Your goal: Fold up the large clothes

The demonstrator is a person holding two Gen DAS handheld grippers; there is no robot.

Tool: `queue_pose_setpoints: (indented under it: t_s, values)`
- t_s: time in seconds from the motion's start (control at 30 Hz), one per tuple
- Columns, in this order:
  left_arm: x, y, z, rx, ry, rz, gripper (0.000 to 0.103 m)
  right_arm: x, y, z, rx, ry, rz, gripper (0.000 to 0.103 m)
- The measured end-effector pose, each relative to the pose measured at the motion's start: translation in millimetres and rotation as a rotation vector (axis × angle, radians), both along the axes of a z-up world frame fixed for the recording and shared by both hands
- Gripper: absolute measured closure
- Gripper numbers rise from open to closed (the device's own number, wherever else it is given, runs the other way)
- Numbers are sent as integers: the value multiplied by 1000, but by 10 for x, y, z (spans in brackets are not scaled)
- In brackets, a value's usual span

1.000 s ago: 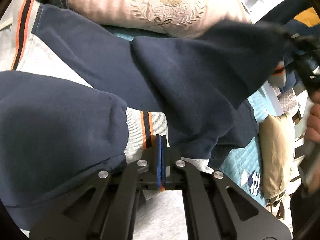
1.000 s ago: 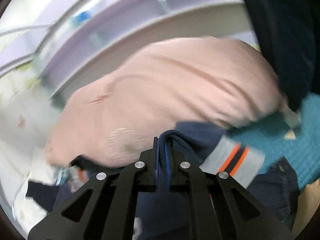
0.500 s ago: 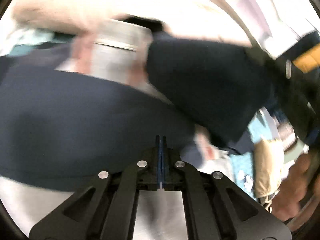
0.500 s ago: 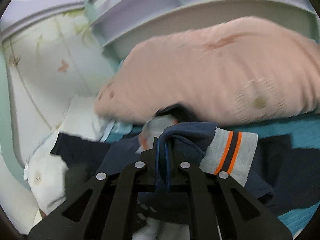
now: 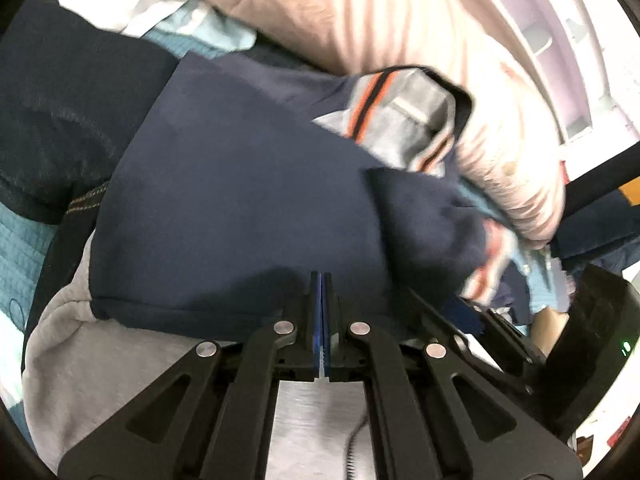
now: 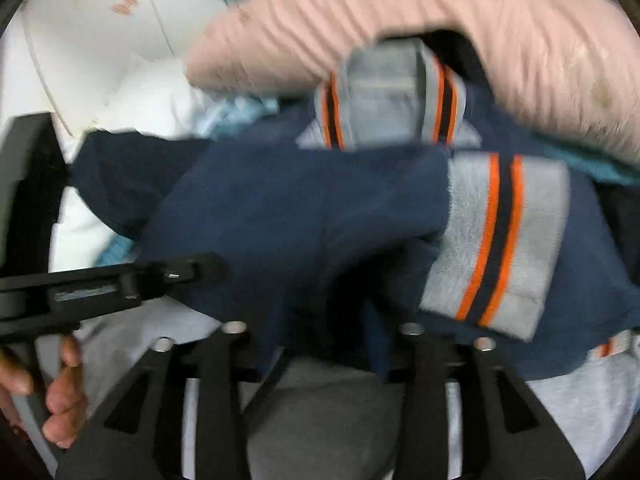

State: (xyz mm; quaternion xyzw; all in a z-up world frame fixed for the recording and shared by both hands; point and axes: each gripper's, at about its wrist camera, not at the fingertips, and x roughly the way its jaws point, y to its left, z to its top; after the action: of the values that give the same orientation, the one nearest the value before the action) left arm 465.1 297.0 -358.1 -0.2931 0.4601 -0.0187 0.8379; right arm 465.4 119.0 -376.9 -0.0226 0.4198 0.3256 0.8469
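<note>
- Up close, the left claw (image 5: 321,300) has its 2 fingers pressed together with nothing between them, its tip at the edge of a folded navy panel of the sweatshirt (image 5: 240,184).
- Whether the right claw (image 6: 320,344) is wide or narrow cannot be told; a navy fold drapes over its fingers.
- Just beyond, a grey cuff (image 6: 496,240) with 2 orange stripes lies on the navy cloth.
- Behind the sweatshirt sits a pink pillow (image 6: 400,12); teal bedding (image 5: 20,248) shows beneath.
</note>
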Motion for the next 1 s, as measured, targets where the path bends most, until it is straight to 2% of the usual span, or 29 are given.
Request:
queue_pose_setpoints:
  t_s: [0.03,0.07,0.13,0.2,0.27,0.4,0.43,0.47,0.57,0.6,0.63,0.67,0.7,0.73,0.8,0.87,0.9,0.93,0.97,1.0]
  values:
    - [1,-12,64,-6,-21,-3,102,-68,-39,105,4,-41,2,40]
    - [-13,-37,112,-10,-34,-7,102,-128,-96,189,20,-69,8,36]
    - [-31,-77,235,-10,-56,-21,102,-195,-208,264,51,-85,18,35]
    - [-47,-175,337,9,-83,-34,102,-187,-443,274,102,-59,-20,35]
    - [-45,-258,382,13,-84,-50,102,-174,-670,250,162,-46,-98,35]
    - [75,-678,411,64,-84,-164,102,-81,-1177,205,246,-32,-244,35]
    - [116,-784,415,82,-87,-188,101,-24,-1292,189,251,-20,-273,42]
    - [150,-893,429,103,-96,-216,99,24,-1394,159,252,-6,-297,58]
    - [295,-1219,465,121,-115,-296,92,249,-1647,25,269,81,-329,84]
    - [370,-1322,479,125,-119,-302,88,282,-1702,-3,267,92,-336,84]
    - [414,-1387,483,122,-123,-305,78,321,-1755,-35,273,107,-345,84]
    - [454,-1438,487,122,-131,-308,57,335,-1803,-61,279,115,-351,84]
    - [507,-1495,490,140,-134,-296,47,361,-1853,-90,291,125,-361,84]
    - [561,-1550,486,155,-136,-280,43,377,-1882,-117,303,135,-358,84]
    - [686,-1665,455,172,-114,-289,41,379,-1937,-126,304,130,-356,84]
    - [781,-1802,416,243,-101,-290,39,394,-1958,-152,319,139,-356,84]
    - [817,-1872,392,295,-96,-304,39,402,-1967,-155,327,144,-359,84]
    - [873,-1954,328,406,-70,-303,40,404,-1990,-163,336,149,-362,84]
    - [905,-1947,272,449,-43,-298,41,409,-1999,-167,344,154,-362,84]
    - [938,-1903,215,457,-11,-291,47,415,-1998,-167,344,154,-361,84]
